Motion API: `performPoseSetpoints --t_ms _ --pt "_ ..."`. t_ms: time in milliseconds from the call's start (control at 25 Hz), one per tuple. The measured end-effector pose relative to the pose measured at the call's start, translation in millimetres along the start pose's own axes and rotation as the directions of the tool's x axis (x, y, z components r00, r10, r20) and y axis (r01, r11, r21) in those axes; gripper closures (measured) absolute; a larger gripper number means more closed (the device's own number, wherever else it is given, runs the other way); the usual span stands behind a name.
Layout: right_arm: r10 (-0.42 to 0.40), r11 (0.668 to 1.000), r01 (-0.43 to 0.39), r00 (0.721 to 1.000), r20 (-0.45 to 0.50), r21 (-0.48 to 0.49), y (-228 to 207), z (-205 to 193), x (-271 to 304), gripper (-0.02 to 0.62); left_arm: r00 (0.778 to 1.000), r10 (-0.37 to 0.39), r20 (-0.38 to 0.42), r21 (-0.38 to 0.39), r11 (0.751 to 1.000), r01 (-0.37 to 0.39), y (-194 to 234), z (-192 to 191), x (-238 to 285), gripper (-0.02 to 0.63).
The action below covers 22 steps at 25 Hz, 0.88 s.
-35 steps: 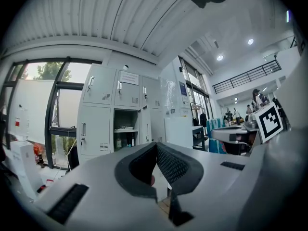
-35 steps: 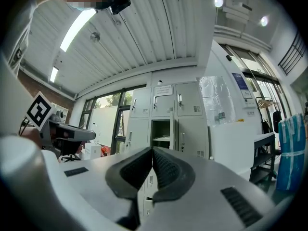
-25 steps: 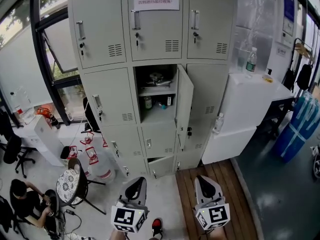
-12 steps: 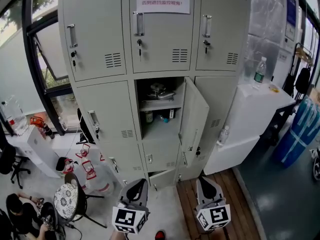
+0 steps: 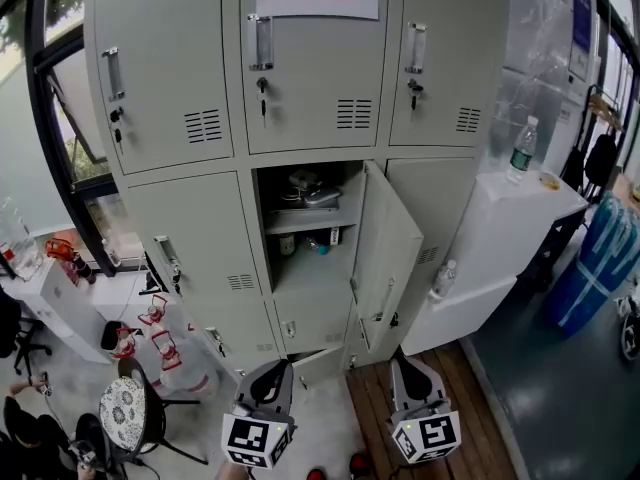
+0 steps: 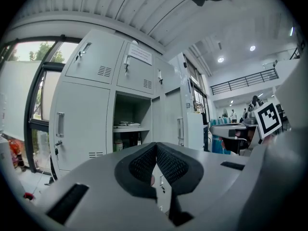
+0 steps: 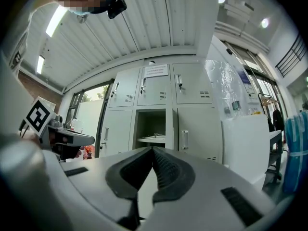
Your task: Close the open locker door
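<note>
A grey bank of lockers (image 5: 170, 88) fills the head view. Its middle compartment stands open, and the open door (image 5: 385, 258) swings out toward the right with its handle facing me. Shelves inside hold small items (image 5: 305, 193). My left gripper (image 5: 272, 376) and right gripper (image 5: 412, 373) hang low in front of the lockers, well short of the door, both shut with nothing between their jaws. The open compartment (image 6: 127, 129) shows in the left gripper view, and the open door (image 7: 169, 129) appears edge-on in the right gripper view.
A white cabinet (image 5: 500, 228) with a water bottle (image 5: 520, 148) on top stands right of the lockers. Wooden decking (image 5: 480, 408) lies at the lower right. A round stool (image 5: 122, 413) and red items (image 5: 150, 318) sit on the floor at the left, by a window.
The lockers have grown larger and nearer in the head view, and the open door now sits closer above both grippers. The grippers keep their places and stay shut.
</note>
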State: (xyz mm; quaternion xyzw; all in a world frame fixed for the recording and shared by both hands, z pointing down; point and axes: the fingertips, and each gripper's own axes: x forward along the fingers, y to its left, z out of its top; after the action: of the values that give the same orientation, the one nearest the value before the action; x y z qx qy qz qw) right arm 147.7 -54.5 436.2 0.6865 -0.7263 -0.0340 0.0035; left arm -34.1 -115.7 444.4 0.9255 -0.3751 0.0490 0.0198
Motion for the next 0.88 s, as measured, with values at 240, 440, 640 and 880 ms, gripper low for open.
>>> performPoseSetpoints --t_ms 240,440,640,880 --pt "0.034 0.999 -0.034 0.999 0.008 -0.001 -28 -2 28 0.577 1.000 0.024 -0.010 0.001 1.000 -0.024 -3 3 37 0.584" --pt "0.119 0.993 -0.119 0.992 0.029 0.007 -43 -1 51 0.577 0.998 0.061 -0.013 0.000 0.998 -0.061 -5 8 64 0.584" --pt "0.211 0.977 -0.213 0.977 0.040 0.030 -51 -3 68 0.574 0.994 0.112 -0.003 0.001 0.994 -0.112 -2 9 83 0.584" --pt "0.332 0.941 -0.332 0.943 0.011 0.066 -47 -13 86 0.404 0.988 0.155 -0.015 0.001 0.988 -0.155 -3 7 93 0.584"
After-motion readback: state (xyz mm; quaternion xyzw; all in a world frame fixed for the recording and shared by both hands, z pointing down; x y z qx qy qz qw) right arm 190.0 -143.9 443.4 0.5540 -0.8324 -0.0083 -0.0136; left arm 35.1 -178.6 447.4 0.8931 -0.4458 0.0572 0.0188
